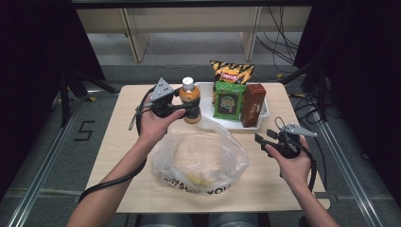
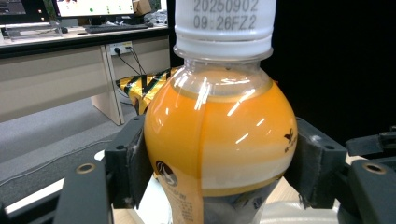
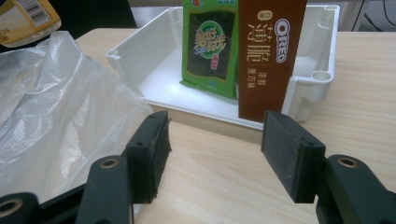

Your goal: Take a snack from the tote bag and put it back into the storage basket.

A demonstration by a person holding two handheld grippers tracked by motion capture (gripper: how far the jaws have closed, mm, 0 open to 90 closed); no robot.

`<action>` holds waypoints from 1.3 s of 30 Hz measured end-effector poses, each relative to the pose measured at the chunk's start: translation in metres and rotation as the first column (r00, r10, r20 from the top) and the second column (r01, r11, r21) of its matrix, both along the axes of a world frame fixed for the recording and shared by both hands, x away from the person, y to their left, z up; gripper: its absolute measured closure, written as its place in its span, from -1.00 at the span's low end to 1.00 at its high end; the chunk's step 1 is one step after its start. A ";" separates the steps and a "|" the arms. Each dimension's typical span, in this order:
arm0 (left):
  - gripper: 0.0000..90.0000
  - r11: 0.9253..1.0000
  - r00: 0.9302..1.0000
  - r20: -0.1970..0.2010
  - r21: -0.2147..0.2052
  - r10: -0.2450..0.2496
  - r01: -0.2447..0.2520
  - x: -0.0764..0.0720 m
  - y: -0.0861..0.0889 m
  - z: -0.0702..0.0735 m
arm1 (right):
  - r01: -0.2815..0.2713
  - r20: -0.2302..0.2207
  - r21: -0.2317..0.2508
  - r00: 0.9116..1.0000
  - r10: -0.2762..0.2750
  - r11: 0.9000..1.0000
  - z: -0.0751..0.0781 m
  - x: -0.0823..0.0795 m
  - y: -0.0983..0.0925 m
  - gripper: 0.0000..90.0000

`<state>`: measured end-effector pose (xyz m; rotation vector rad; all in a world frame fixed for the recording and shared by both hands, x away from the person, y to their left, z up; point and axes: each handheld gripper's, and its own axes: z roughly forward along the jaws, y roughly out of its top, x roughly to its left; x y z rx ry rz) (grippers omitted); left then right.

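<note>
The left tool (image 1: 188, 109) held an orange drink bottle (image 1: 189, 100) upright in the air, its pads pressed against the round shoulder on either side, just above the near rim of a white tray (image 1: 206, 90) and over the far edge of a clear plastic bag (image 1: 201, 158) that lay slumped on the tabletop (image 1: 265, 189) below it. The right tool (image 1: 263, 138) hovered low over bare wood with its jaws spread and nothing between them, beyond the bag's side and short of the tray's near corner.

The grip sat on a curved, glossy surface, so the bottle could, by the look of it, slide down or tip if the hand tilted on the way to the bag. The bag's mouth looked collapsed; a bottle lowered onto loose film might push it flat instead of going in, or roll toward the tabletop's edge. A swing toward the tray risked knocking the brown biscuit box (image 1: 253, 105) or the green snack packet (image 1: 229, 100) standing there, with a striped crisp bag (image 1: 231, 71) leaning behind them.

Open room lay on the bare tabletop beneath and behind the left tool, and around the right tool.
</note>
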<state>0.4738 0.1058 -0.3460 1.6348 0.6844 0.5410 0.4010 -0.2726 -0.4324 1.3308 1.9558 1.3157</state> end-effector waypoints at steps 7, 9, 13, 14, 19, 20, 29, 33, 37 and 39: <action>-0.32 1.000 1.000 0.008 -0.012 0.002 -0.002 0.003 -0.002 0.006 | 0.013 -0.009 0.007 1.000 -0.013 1.000 0.000 -0.001 0.000 -0.06; -0.32 1.000 1.000 0.010 -0.013 -0.001 0.002 0.003 -0.003 0.007 | 0.011 -0.007 0.010 1.000 -0.011 1.000 -0.001 0.000 0.001 -0.06; -0.32 1.000 1.000 0.013 -0.009 -0.003 0.003 0.004 -0.005 0.010 | 0.012 -0.007 0.009 1.000 -0.012 1.000 -0.001 0.000 0.000 -0.06; -0.32 1.000 1.000 0.014 -0.009 -0.004 0.004 0.005 -0.006 0.011 | 0.012 -0.006 0.009 1.000 -0.012 1.000 -0.001 0.000 0.000 -0.06; -0.32 1.000 1.000 0.011 -0.013 0.000 0.000 0.007 -0.008 0.012 | 0.012 -0.006 0.004 1.000 -0.012 1.000 -0.001 -0.001 0.000 -0.06; -0.32 1.000 1.000 0.011 -0.012 0.000 0.000 0.008 -0.008 0.012 | 0.017 -0.014 -0.001 1.000 -0.017 1.000 -0.001 -0.001 0.000 -0.06; -0.32 1.000 1.000 0.010 -0.012 0.000 0.001 0.017 -0.012 0.013 | 0.016 -0.024 0.008 1.000 -0.015 1.000 -0.001 -0.002 0.000 -0.06; -0.32 1.000 1.000 0.011 -0.015 -0.001 0.001 0.022 -0.014 0.012 | 0.013 -0.015 0.006 1.000 -0.012 1.000 -0.002 -0.001 0.000 -0.06; -0.32 1.000 1.000 0.010 -0.012 0.002 -0.001 0.027 -0.015 0.011 | 0.017 -0.004 -0.011 1.000 -0.017 1.000 -0.001 -0.001 -0.001 -0.06; -0.32 1.000 1.000 0.007 -0.015 0.004 -0.003 0.029 -0.016 0.010 | 0.010 0.002 -0.021 1.000 -0.010 1.000 -0.002 -0.001 -0.002 -0.06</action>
